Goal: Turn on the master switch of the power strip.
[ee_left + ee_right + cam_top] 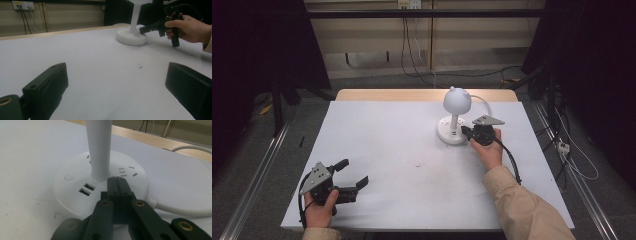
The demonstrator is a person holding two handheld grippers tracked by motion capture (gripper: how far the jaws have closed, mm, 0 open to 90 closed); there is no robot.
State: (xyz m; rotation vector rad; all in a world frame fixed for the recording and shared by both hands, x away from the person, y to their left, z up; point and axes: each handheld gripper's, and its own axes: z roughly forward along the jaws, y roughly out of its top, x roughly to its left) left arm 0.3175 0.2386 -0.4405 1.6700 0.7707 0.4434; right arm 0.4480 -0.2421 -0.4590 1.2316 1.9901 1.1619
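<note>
While the right claw (465, 132) rests closed over the lamp's (455, 116) round base (75, 195), the left claw (353, 174) gapes empty.
Its joined tips sit at the foot of the lamp's white stem (99, 147), beside two USB ports (86, 189); the left claw lies well away from the lamp, near the white surface's (412, 165) front edge.

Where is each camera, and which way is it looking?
High view: above the table, looking forward and down at the lamp; both hands and forearms show, with the left tool and right tool.
Left gripper view: rides the left tool, low over the table, looking across at the lamp; own open jaws show.
Right gripper view: rides the right tool, facing the lamp base; own shut jaws show.
All share the lamp.
</note>
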